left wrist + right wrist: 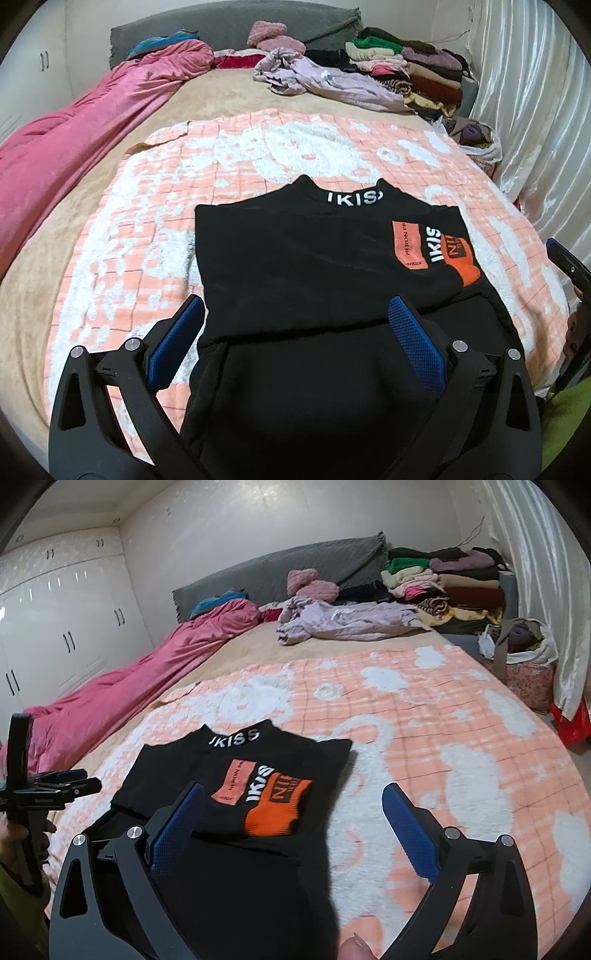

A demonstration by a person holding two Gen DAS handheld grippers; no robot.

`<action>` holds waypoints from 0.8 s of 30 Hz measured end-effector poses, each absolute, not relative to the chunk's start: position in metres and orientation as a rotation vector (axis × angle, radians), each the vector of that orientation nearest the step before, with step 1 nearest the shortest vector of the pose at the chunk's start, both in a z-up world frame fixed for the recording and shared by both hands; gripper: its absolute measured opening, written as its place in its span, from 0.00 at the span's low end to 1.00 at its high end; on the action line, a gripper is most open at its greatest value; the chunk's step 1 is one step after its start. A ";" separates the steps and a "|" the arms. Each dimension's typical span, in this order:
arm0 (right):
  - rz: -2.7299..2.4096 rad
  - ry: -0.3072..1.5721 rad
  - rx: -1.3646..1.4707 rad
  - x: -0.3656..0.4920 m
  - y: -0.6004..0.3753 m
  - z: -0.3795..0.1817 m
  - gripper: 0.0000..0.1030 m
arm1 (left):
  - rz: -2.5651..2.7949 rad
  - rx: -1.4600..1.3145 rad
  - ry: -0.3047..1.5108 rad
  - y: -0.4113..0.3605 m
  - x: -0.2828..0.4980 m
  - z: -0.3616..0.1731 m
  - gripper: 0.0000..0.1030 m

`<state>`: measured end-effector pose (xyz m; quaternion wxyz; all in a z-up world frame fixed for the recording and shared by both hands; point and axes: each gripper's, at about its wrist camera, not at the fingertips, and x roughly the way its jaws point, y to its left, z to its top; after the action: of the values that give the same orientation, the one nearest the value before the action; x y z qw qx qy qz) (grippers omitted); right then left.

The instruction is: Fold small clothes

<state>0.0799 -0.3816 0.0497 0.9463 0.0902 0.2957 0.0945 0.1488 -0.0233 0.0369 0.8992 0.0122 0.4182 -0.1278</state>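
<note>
A black top [314, 266] with white "IKISS" lettering on its collar and orange patches lies flat on an orange-and-white checked blanket [166, 206]. Its sides are folded in, with an orange-cuffed sleeve laid across the chest. My left gripper [297, 310] hovers open above the top's near half, pads clear of the cloth. In the right wrist view the same top [236, 771] lies ahead and to the left. My right gripper [293, 794] stands open over its right edge and holds nothing. The left gripper [62, 779] shows at that view's left edge.
A pink duvet [74, 140] runs along the bed's left side. A crumpled lilac garment [325, 83] and a stack of folded clothes [413, 70] lie by the grey headboard. A bag of clothes [524, 657] and a curtain stand right; white wardrobes [55, 620] stand left.
</note>
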 end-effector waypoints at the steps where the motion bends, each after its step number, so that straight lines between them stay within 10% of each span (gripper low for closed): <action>1: 0.190 0.598 0.189 0.077 -0.385 0.051 0.93 | -0.264 0.023 0.863 -0.022 0.147 0.038 0.91; 24: 0.118 0.464 0.179 -0.013 -0.461 0.117 0.93 | -0.248 0.008 0.807 0.014 0.096 0.063 0.91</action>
<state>-0.0126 -0.4613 0.1171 0.9675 0.0885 0.2293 0.0584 0.0961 0.0144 0.0632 0.9122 0.0036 0.3917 -0.1206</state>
